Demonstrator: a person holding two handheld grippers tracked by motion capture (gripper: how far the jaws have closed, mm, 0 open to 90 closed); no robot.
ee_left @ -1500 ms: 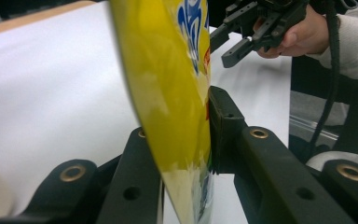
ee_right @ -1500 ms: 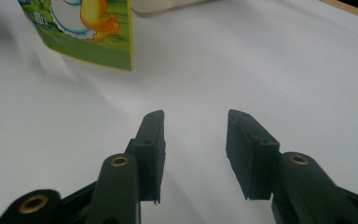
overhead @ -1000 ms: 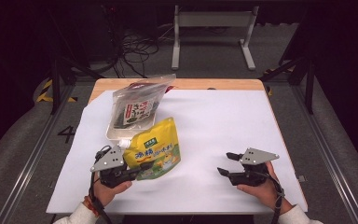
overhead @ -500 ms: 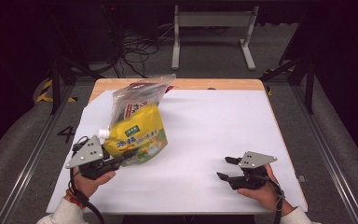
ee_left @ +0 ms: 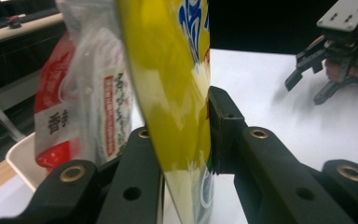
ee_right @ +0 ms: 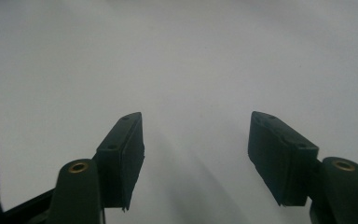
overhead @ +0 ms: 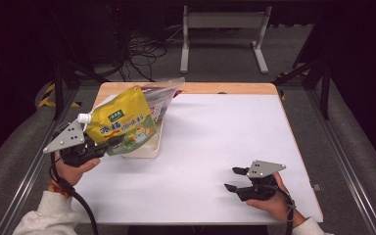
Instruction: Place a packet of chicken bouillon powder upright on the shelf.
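at about nine o'clock on the tabletop (overhead: 215,147), the left tongs (overhead: 111,143) are clamped on the lower part of a yellow spout pouch (overhead: 122,125), and it hangs lifted clear of the white surface, tilted, with its white cap (overhead: 83,118) pointing toward the left edge. in the left gripper view the yellow pouch (ee_left: 168,93) stands squeezed between the two black jaws, both pressed against its sides. just behind it, toward eleven o'clock, a clear bag with red print (overhead: 159,98) leans in a cream tray (overhead: 144,149); the pouch hangs over that tray's near side, and i cannot tell whether the pouch touches the bag. the same bag (ee_left: 81,102) shows beside the pouch in the left gripper view. down at five o'clock the right tongs (overhead: 234,179) sit low by the tabletop, well apart from the pouch, jaws spread and gripping nothing. in the right gripper view those tongs (ee_right: 196,154) have bare white tabletop (ee_right: 191,56) between them.
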